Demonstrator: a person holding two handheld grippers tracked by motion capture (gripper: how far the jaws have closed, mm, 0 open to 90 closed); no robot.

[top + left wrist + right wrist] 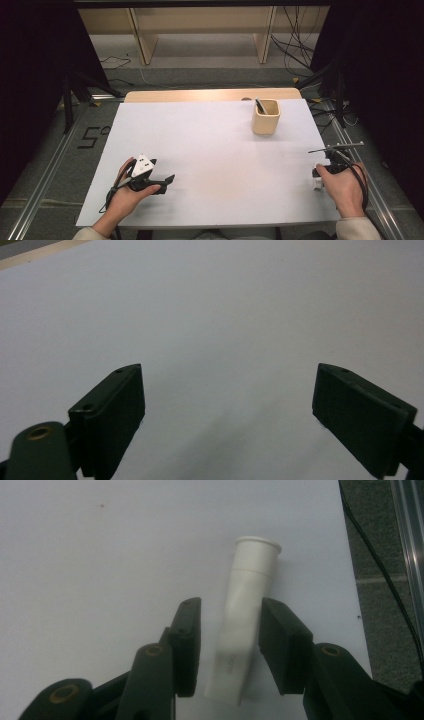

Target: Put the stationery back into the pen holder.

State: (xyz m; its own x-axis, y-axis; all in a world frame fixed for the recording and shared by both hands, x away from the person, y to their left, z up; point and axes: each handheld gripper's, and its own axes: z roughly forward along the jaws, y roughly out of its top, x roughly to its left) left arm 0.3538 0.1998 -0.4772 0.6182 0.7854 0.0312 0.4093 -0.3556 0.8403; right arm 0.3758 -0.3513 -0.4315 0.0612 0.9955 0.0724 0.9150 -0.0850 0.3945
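Right gripper [227, 630] straddles the white plastic tube with the flared cap end [245, 625], which lies flat on the white-covered bench [210, 150] at the lower right of the high view, close to the bench's right edge. Jaws stand part-way apart, one each side of the tube; the right gripper view shows a thin gap on both sides, so I read the pads as off it, nothing clamped. The tube's cap end points away from the camera, toward the top of that frame.

Step in hand, my read: either just set down or lining up for a pickup (can't settle which from this). If it's a pickup, the next move calls for centring on the body and closing squarely, since a round tube may roll out sideways.

Left gripper [227, 405] sits at the lower left of the high view, jaws wide, nothing between them, just bare bench.

Containers: one cream square holder cup [265, 116] at upper right of the bench, well apart from the tube. A dark slim pen-like item [260, 105] leans inside it; rest of the interior not readable.
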